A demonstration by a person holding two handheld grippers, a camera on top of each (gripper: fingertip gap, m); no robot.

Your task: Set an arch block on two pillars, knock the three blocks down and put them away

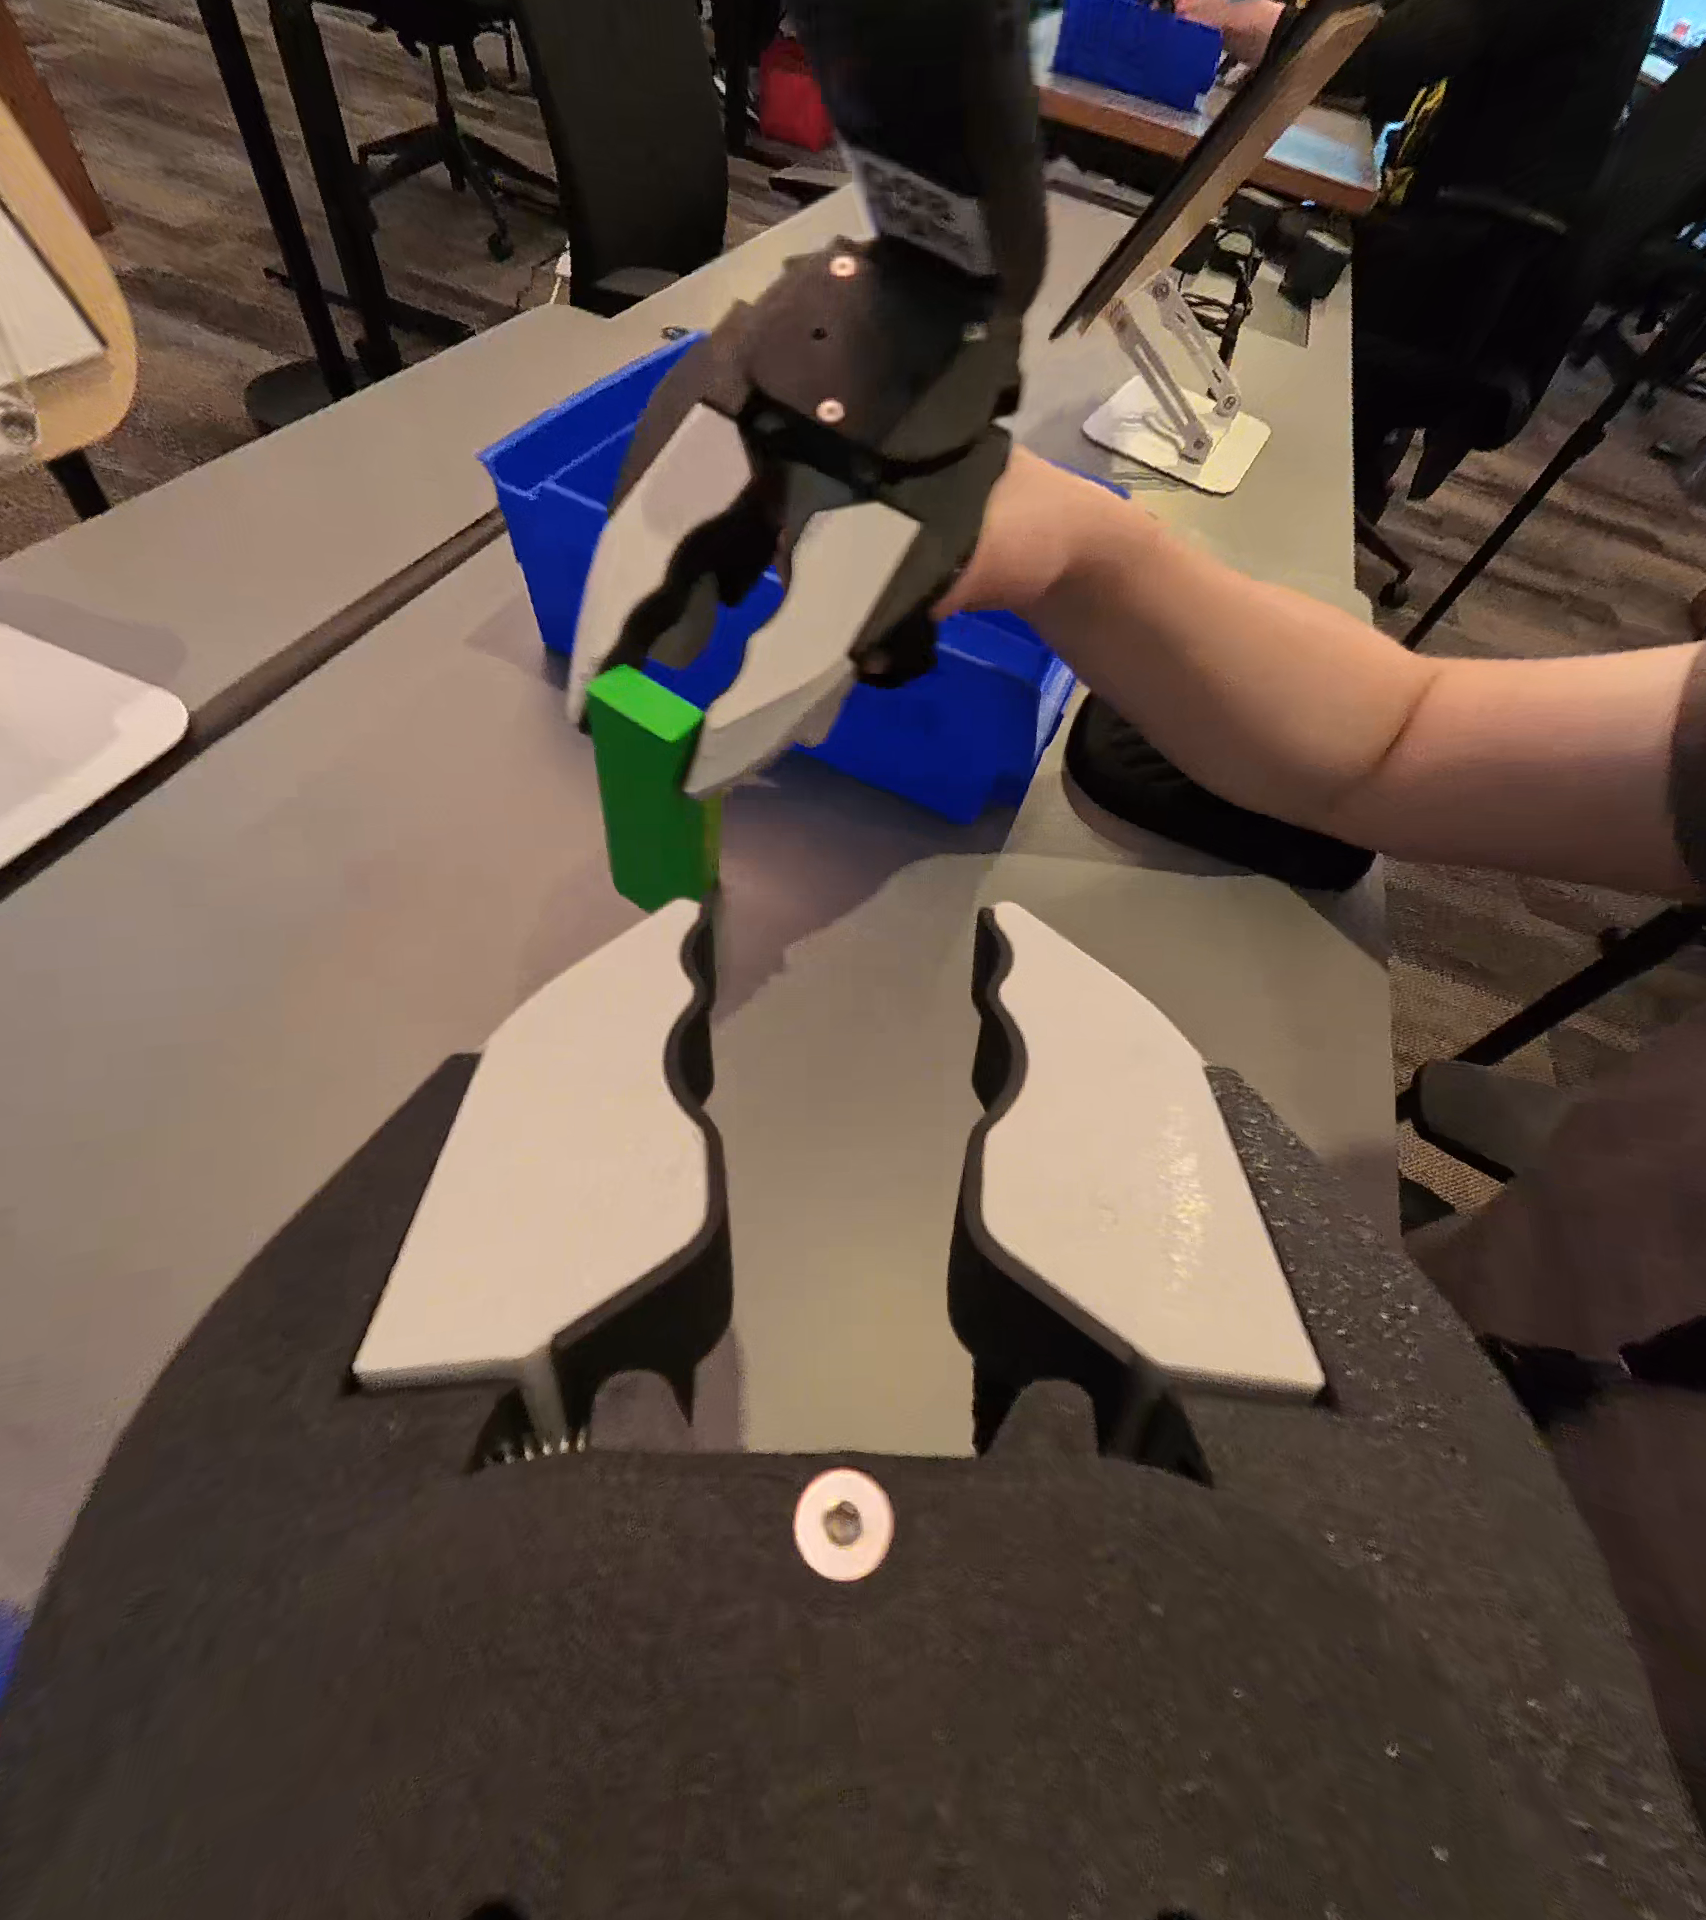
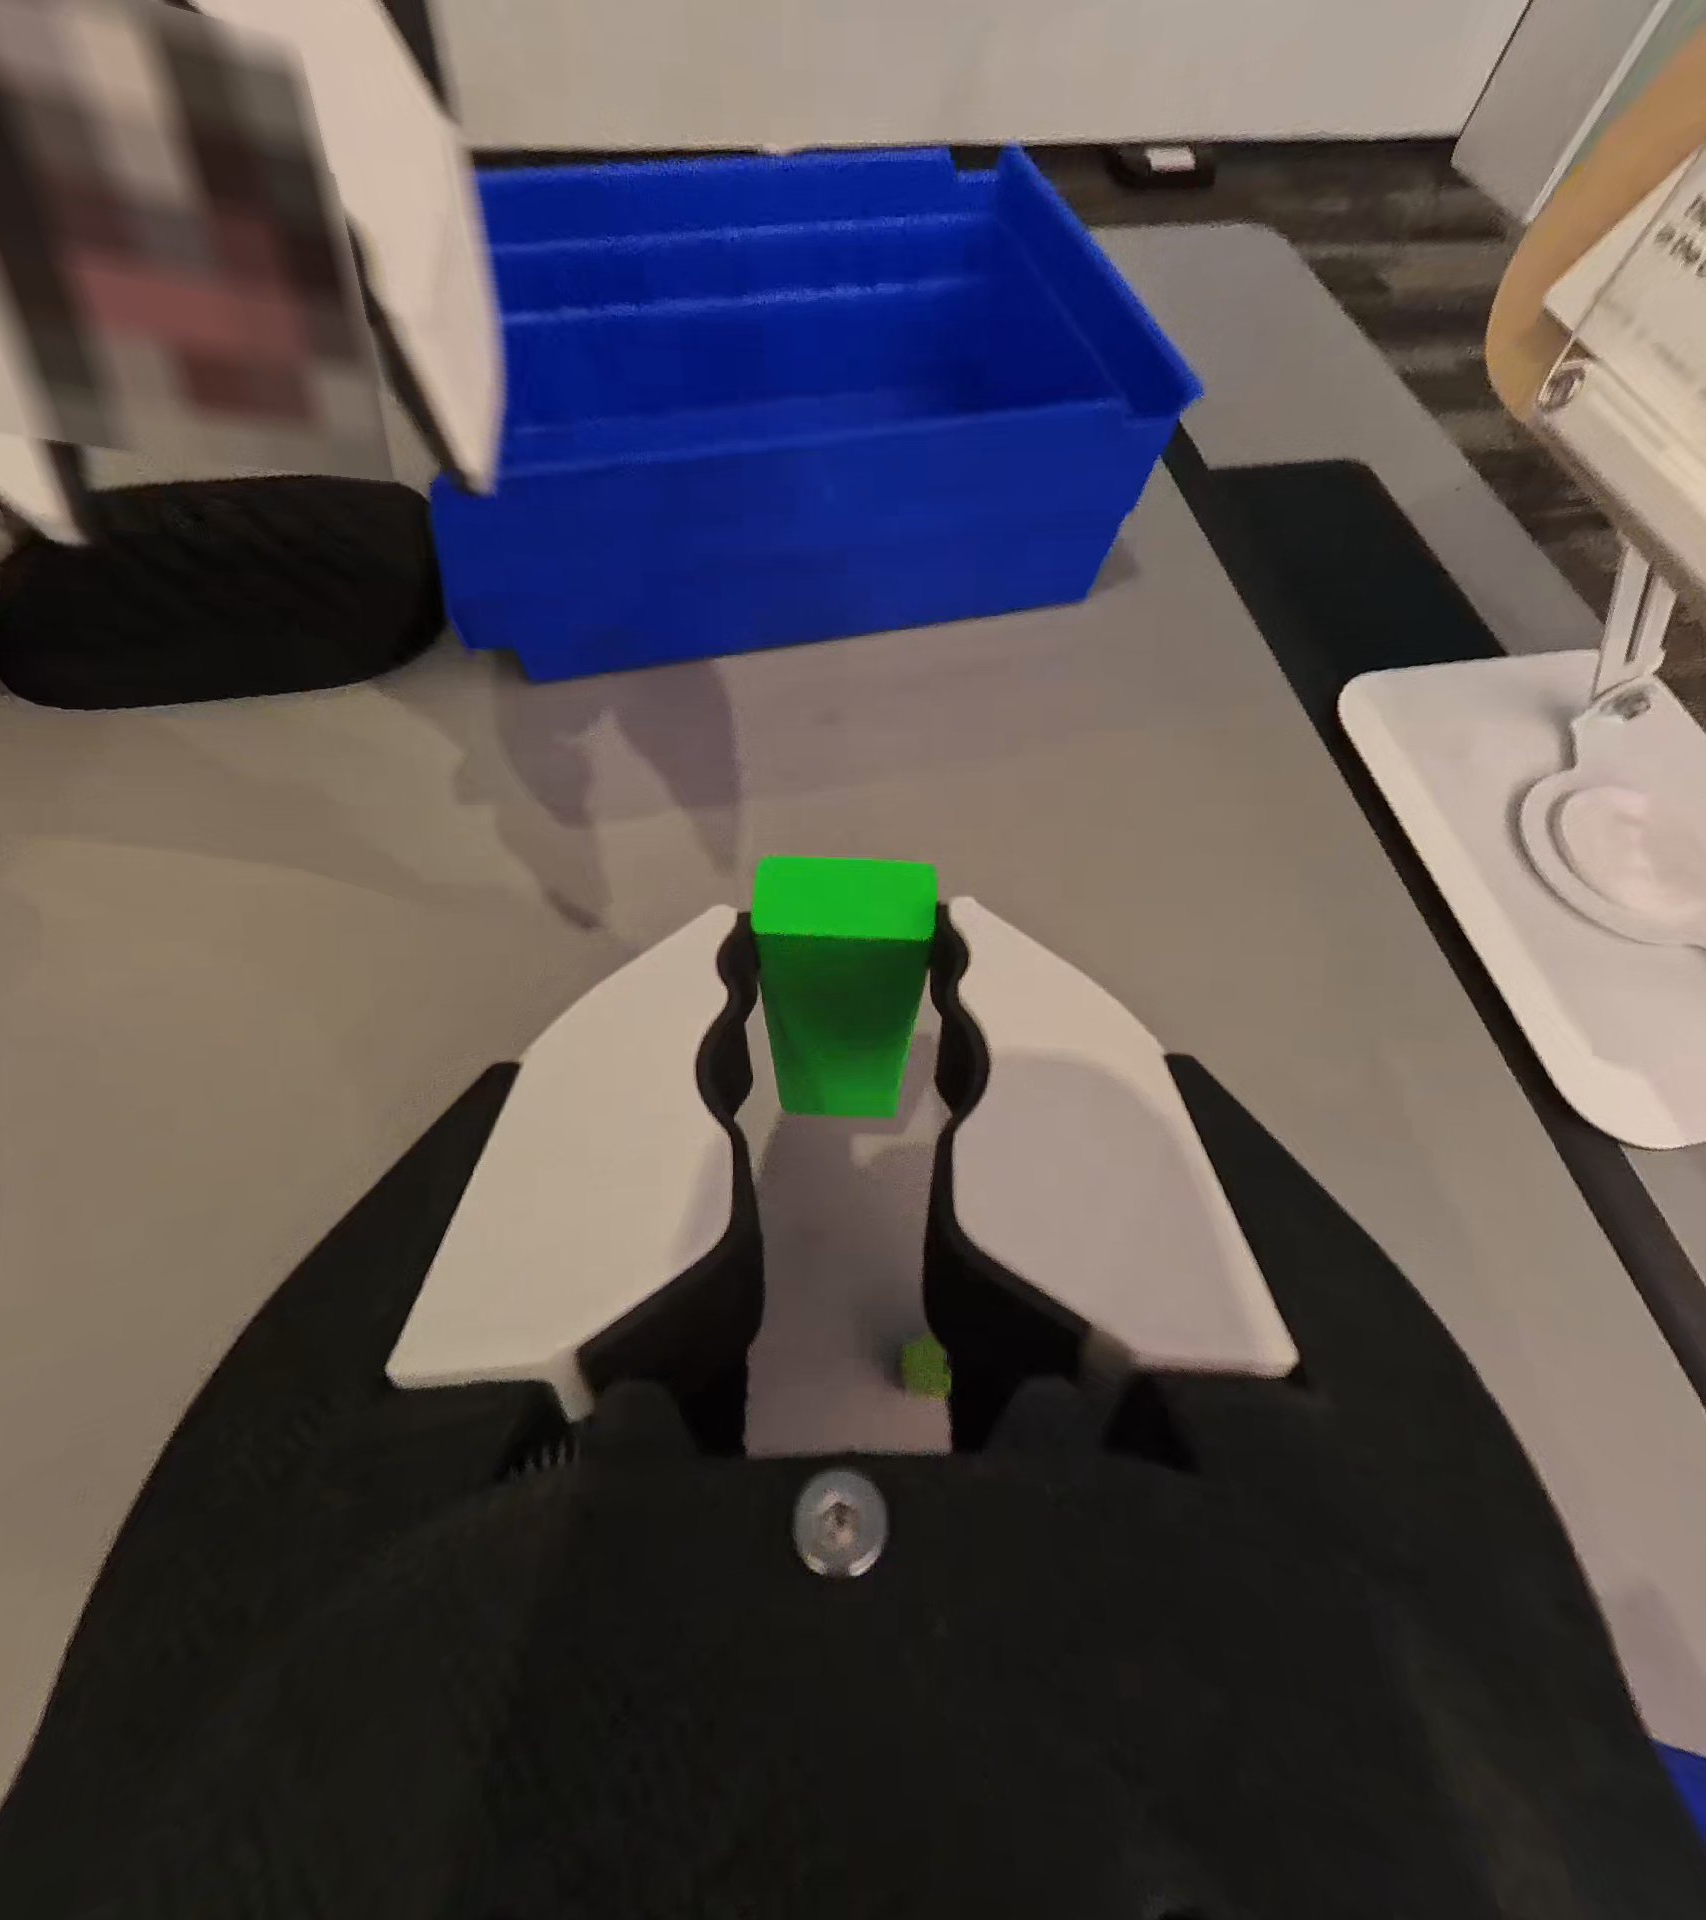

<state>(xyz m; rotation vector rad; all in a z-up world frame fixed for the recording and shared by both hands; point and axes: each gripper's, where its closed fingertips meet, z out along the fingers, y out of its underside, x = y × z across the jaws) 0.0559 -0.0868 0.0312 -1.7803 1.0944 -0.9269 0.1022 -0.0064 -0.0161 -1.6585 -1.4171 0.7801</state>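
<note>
**Green pillar held upright in front of the blue bin**

On the grey table [image 1: 309, 935], the left wrist view shows the left gripper [image 1: 838, 935] low over the surface, jaws spread apart with nothing between them. Just ahead, the right gripper [image 1: 646, 743] reaches down from above, its grey fingers clenched on the top end of a green block [image 1: 649, 800] that stands upright. A blue bin [image 1: 932, 717] sits right behind the block, and a person's forearm [image 1: 1244, 707] comes in from the right.

In the right wrist view, the right gripper [image 2: 842, 935] grasps the green block [image 2: 841, 997] between its fingertips, near the block's top. The blue bin [image 2: 776, 540] stands farther back on the table [image 2: 205, 935], its compartments open to view. A white stand base [image 2: 1607, 883] lies to the right, and a black rounded pad [image 2: 205, 592] rests left of the bin.
</note>
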